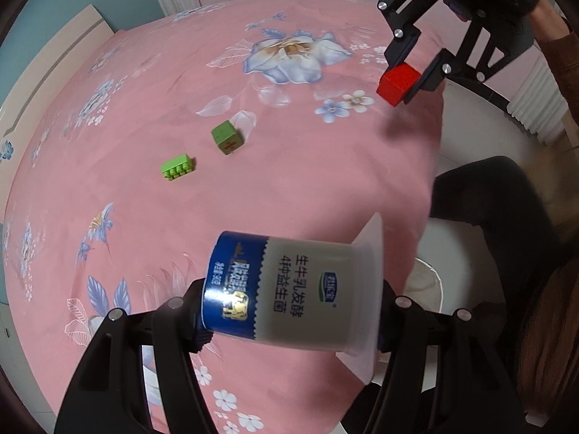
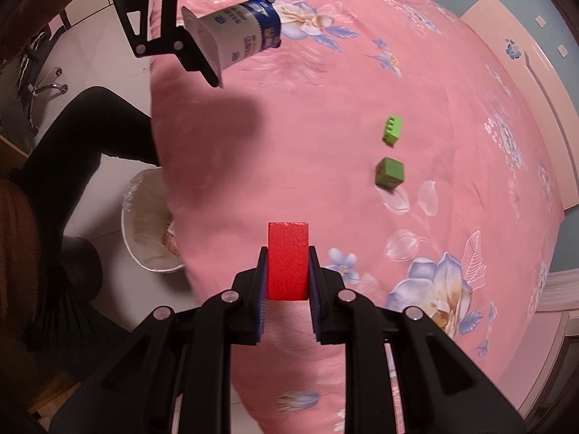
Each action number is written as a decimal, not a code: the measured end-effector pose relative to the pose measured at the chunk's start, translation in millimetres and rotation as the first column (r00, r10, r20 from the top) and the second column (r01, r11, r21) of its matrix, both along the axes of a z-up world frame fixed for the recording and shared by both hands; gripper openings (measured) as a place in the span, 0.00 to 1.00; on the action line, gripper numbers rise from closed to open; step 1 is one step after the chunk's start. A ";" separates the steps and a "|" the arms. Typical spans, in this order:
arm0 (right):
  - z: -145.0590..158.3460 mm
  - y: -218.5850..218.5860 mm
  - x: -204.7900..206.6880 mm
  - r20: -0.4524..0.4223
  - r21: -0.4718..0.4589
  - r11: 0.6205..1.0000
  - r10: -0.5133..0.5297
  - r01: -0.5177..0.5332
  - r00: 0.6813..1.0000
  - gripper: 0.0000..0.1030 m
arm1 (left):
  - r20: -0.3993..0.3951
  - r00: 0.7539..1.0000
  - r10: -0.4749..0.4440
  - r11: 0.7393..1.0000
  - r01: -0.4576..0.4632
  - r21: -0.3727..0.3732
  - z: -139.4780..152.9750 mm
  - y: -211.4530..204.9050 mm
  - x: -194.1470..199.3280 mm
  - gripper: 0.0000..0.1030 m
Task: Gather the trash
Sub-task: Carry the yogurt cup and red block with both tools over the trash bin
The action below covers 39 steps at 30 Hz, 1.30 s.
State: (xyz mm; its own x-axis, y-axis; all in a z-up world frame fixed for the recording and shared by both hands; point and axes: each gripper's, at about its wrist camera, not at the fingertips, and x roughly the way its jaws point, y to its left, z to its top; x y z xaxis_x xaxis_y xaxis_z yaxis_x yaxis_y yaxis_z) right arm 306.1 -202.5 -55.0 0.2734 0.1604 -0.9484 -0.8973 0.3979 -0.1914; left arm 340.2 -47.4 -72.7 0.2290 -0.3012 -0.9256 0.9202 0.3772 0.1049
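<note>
Left fingers (image 1: 289,311) pinching yogurt cup (image 1: 300,289), right fingers (image 2: 287,271) pinching red block (image 2: 287,260), trash bin's (image 2: 144,217) interior visible only from right wrist.

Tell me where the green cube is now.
The green cube lies on the pink bedspread, left of centre in the left wrist view, beside the green studded brick.
</note>
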 end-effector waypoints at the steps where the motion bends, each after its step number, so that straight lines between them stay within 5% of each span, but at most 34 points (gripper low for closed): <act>1: 0.6 1.4 -4.4 0.001 0.006 1.000 0.000 0.000 1.000 0.20 | 0.005 1.000 -0.005 1.000 0.005 0.004 1.1 -0.4 -3.9 0.65; 39: -45.4 35.6 -122.2 -0.044 0.001 1.000 0.020 -0.020 0.999 0.20 | -0.033 0.995 -0.097 0.994 0.098 0.038 -35.9 -2.2 -115.4 0.65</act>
